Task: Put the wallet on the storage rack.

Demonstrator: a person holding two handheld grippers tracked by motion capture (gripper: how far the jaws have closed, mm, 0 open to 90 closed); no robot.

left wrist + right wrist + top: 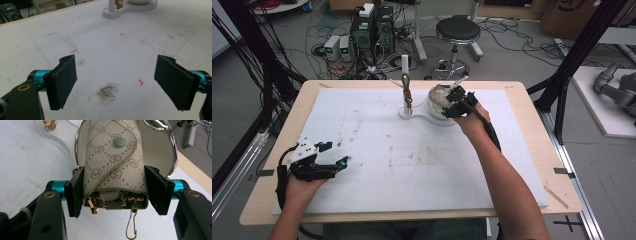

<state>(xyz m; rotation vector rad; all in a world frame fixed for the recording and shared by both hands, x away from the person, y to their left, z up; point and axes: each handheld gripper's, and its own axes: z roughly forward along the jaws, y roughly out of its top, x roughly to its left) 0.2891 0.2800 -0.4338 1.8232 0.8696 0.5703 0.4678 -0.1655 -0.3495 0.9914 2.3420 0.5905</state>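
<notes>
Right gripper (113,195) is pinching a monogrammed key pouch (113,162) over the bowl (162,152), toward twelve o'clock on the table (272,200), beside the white stand (406,95). Left gripper (116,82) is resting at eight o'clock, jaws spread and holding nothing.

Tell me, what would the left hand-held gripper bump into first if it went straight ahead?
Probably the white stand far across the table; the left hand-held gripper has bare white mat before that.
</notes>
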